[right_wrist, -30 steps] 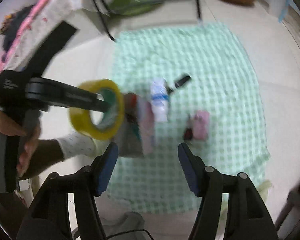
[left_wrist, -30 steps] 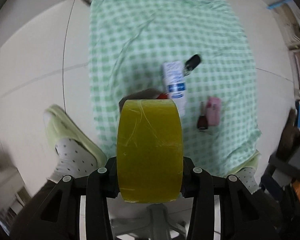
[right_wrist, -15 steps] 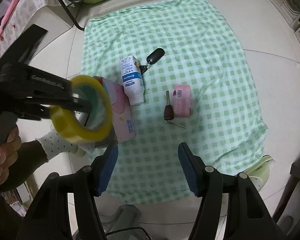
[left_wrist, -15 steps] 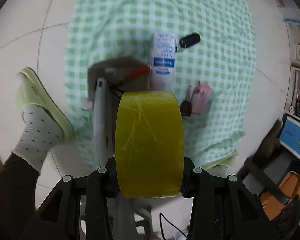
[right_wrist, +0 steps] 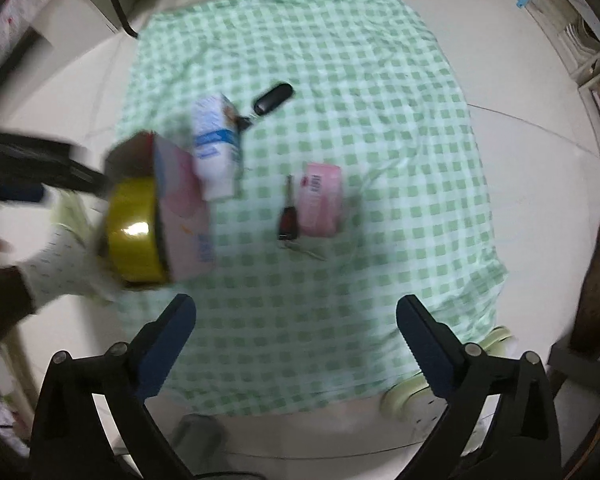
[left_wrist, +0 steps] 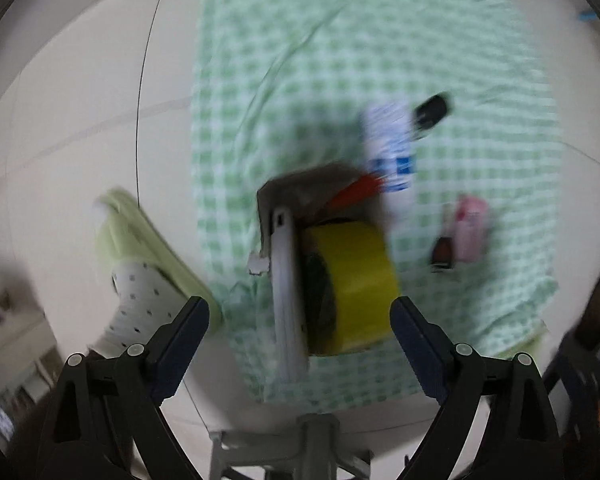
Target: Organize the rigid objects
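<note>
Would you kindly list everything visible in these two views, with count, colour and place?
Tape roll: one, yellow, inside the open box.
Box: one, brown with pink side, cloth's left part.
Carton: one, white-blue, lying beside the box.
Key fob: one, black, beyond the carton.
Pink pack: one, mid-cloth.
Car key: one, dark, left of the pack.
Cloth: one, green-checked, on the floor.
Left gripper: open, empty.
Right gripper: open, empty.
</note>
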Demonstrator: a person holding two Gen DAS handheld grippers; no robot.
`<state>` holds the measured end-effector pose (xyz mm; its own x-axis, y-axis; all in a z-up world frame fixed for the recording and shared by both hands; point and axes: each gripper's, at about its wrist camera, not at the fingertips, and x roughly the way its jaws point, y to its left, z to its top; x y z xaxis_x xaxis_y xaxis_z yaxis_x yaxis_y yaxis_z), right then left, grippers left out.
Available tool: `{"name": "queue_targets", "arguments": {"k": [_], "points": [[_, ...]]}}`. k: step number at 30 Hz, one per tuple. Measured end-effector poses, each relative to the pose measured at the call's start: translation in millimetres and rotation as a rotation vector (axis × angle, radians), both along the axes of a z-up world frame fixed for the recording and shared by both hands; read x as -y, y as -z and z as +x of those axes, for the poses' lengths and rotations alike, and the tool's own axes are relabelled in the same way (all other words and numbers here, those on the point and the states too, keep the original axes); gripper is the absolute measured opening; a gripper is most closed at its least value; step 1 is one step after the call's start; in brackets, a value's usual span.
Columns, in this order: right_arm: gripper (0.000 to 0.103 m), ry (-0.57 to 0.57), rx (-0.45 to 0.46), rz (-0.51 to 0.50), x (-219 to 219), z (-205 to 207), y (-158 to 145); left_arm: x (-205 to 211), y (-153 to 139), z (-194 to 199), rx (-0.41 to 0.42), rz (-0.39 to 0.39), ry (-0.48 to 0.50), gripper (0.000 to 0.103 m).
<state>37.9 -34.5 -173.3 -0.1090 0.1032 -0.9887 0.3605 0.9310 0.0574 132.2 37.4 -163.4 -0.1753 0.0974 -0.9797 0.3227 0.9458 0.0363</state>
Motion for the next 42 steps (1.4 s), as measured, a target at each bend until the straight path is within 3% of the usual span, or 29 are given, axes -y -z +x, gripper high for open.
{"name": "queue_targets", "arguments": {"k": [3,7,9,11,12,13,14,17,19,24,27,29,30,31,33,37,38,42], "points": [[0.099,-0.069,-0.036,-0.046,0,-4,27,7,-47,-9,0.068,-0.108,0.062,0.092],[0.070,-0.134,-0.105,-0.011,0,-6,63,-5,-105,-30,0.115,-0.220,0.144,0.092],[0.070,-0.110,-0.112,0.029,3,-4,76,-27,-133,-39,0.147,-0.292,0.151,0.092],[0.059,-0.070,-0.092,0.078,4,0,88,-52,-159,-42,0.192,-0.301,0.121,0.092],[0.045,-0.052,-0.094,0.106,4,2,97,-64,-160,-38,0.206,-0.273,0.095,0.092],[0.038,-0.040,-0.105,0.120,3,3,104,-71,-159,-35,0.209,-0.250,0.071,0.092],[0.038,-0.027,-0.118,0.127,3,4,112,-78,-158,-29,0.211,-0.240,0.040,0.092],[0.046,0.033,-0.162,0.112,8,2,136,-94,-159,-14,0.235,-0.234,-0.050,0.092],[0.065,0.071,-0.174,0.113,11,0,145,-100,-161,-10,0.251,-0.225,-0.080,0.092],[0.065,0.070,-0.152,0.144,11,15,159,-88,-157,-26,0.200,-0.215,-0.055,0.092],[0.065,0.050,-0.187,0.154,4,30,173,-75,-149,-24,0.185,-0.161,-0.027,0.092],[0.051,0.049,-0.223,0.177,0,34,187,-66,-141,-20,0.180,-0.123,-0.004,0.092],[0.033,0.044,-0.240,0.181,-3,34,192,-58,-140,-18,0.172,-0.117,0.011,0.092],[0.020,0.021,-0.227,0.129,-4,36,189,-51,-135,-18,0.161,-0.104,0.042,0.092],[0.020,-0.017,-0.211,0.089,-9,36,182,-39,-133,-17,0.170,-0.075,0.089,0.092],[0.020,-0.022,-0.132,0.193,-12,37,150,-22,-127,-19,0.201,0.007,0.119,0.092],[0.020,-0.021,-0.105,0.207,-11,38,139,-19,-122,-23,0.183,-0.004,0.103,0.092],[0.020,0.056,0.020,0.338,0,38,85,-14,-93,-30,-0.020,-0.105,0.006,0.092]]}}
